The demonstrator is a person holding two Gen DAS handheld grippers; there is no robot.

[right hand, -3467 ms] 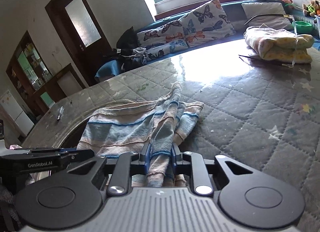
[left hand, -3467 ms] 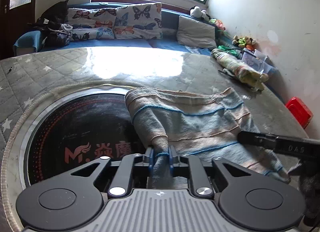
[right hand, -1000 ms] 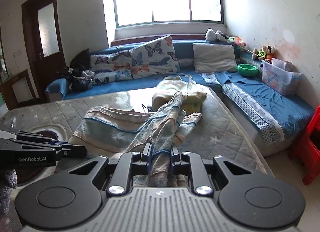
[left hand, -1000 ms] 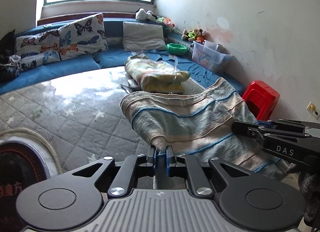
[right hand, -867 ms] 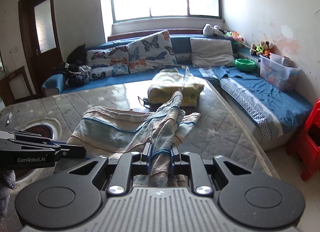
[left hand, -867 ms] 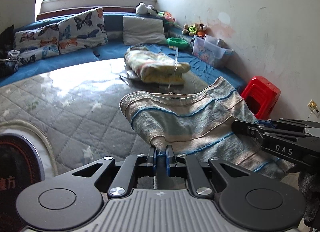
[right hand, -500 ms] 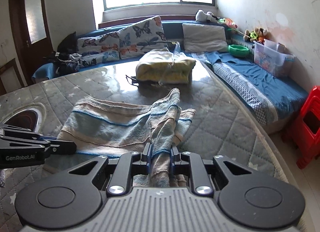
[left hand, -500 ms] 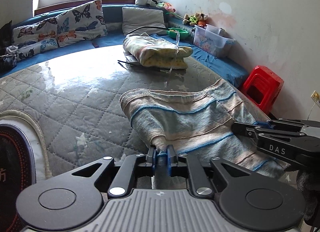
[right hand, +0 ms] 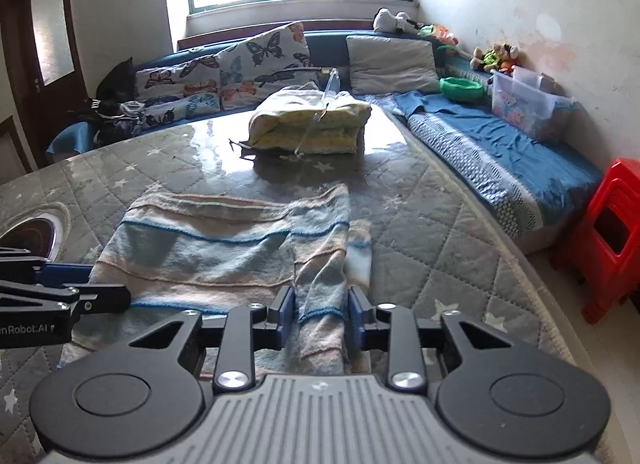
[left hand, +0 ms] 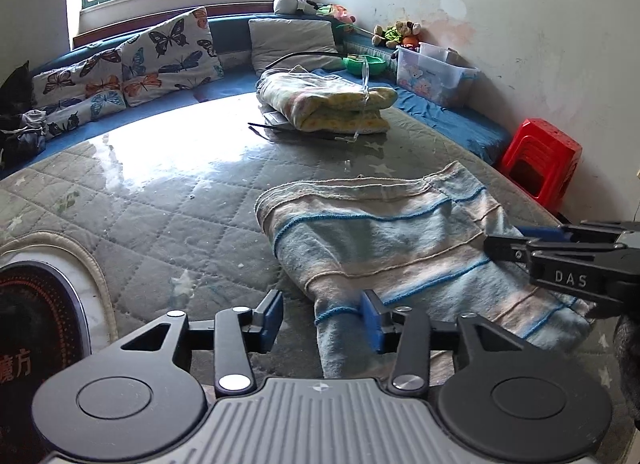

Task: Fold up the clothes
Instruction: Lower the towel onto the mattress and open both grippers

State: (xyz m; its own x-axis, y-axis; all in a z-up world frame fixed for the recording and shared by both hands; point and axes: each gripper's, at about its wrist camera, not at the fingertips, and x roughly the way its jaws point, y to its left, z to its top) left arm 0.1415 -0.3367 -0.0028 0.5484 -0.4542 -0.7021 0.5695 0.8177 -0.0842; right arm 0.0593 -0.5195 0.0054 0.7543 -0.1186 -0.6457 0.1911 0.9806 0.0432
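Now the striped garment (left hand: 384, 248) lies spread flat on the quilted table cover (left hand: 160, 200), in front of both grippers and near the table's right edge, with a folded yellow blanket (left hand: 332, 104) well beyond it. Spread wide, the left gripper (left hand: 322, 314) has a narrow end of the cloth running between its blue pads, close against the right one and clear of the left. At the opposite end, the right gripper (right hand: 321, 310) is parted too, its jaws flanking a bunched strip of the garment (right hand: 224, 248) without clamping it.
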